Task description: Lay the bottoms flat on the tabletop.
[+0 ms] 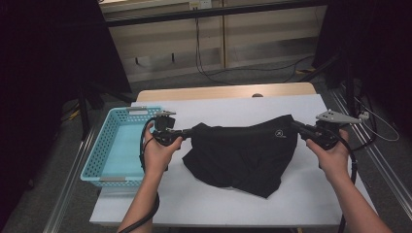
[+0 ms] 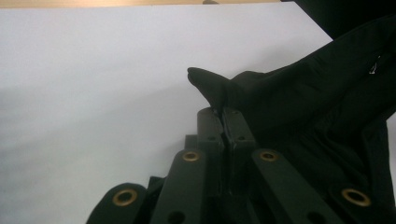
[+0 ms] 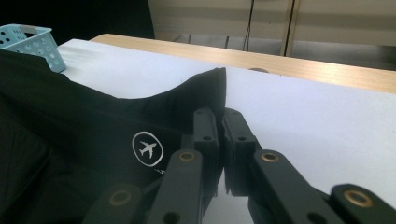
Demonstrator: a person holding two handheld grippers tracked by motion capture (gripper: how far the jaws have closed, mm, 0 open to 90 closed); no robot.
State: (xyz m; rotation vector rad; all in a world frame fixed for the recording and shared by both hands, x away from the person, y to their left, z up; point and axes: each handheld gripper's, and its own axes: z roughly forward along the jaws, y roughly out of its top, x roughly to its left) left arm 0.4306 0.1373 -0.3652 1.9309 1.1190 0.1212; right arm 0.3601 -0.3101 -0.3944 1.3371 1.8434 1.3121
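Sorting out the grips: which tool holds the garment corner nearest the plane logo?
The right tool. The logo sits right beside it; the left tool grips plain black garment.

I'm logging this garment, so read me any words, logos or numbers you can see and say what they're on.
No readable words or numbers.
Sign: a white airplane in a circle on the black garment, near the right gripper.
Tiny print under that circle: too small to read.
Small white mark on the garment near the left gripper: blurred.

The garment (image 1: 240, 153) lies on the table (image 1: 301, 199), the basket (image 1: 99, 160) apparently just left of it.
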